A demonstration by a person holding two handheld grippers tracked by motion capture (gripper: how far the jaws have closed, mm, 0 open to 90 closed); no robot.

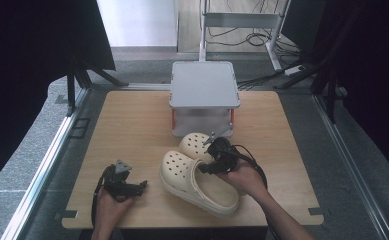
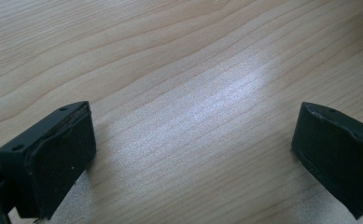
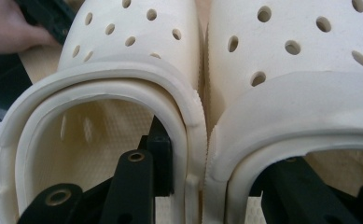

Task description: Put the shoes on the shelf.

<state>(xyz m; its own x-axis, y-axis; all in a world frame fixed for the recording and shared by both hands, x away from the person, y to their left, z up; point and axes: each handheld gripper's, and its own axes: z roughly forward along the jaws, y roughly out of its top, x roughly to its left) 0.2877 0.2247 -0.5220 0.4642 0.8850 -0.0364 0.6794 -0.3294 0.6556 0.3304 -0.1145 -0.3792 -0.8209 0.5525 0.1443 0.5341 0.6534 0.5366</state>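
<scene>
Left gripper (image 1: 134, 186) rests low on the table (image 1: 132, 125), held in the person's left hand (image 1: 109, 207). Its jaws stand wide apart with nothing but bare wood grain between them. It is parked well clear of the shoes, in my judgement to keep out of the way while the other hand works.

Centre: two cream clogs. The near clog (image 1: 197, 182) lies toe toward the far left, opening toward the person. The far clog (image 1: 196, 144) sits just behind it, side by side and touching along the inner walls.

Right gripper (image 1: 213, 159), in the right hand (image 1: 244, 179), has one jaw inside each clog. The jaws are drawn in on the two adjoining inner walls, pinching the pair together as one. This grip looks chosen so both shoes can be carried in a single lift. Whether the soles are clear of the table cannot be told for certain, though the near clog appears slightly tilted.

Beyond the clogs stands a grey rack (image 1: 204, 85) with a flat top shelf and an open space beneath, the likely destination.

The table is pale wood, clean, with a soft sheen. Around it runs grey flooring with metal rails (image 1: 47, 160), dark screens either side, and cables (image 1: 254, 37) on the floor beyond.
</scene>
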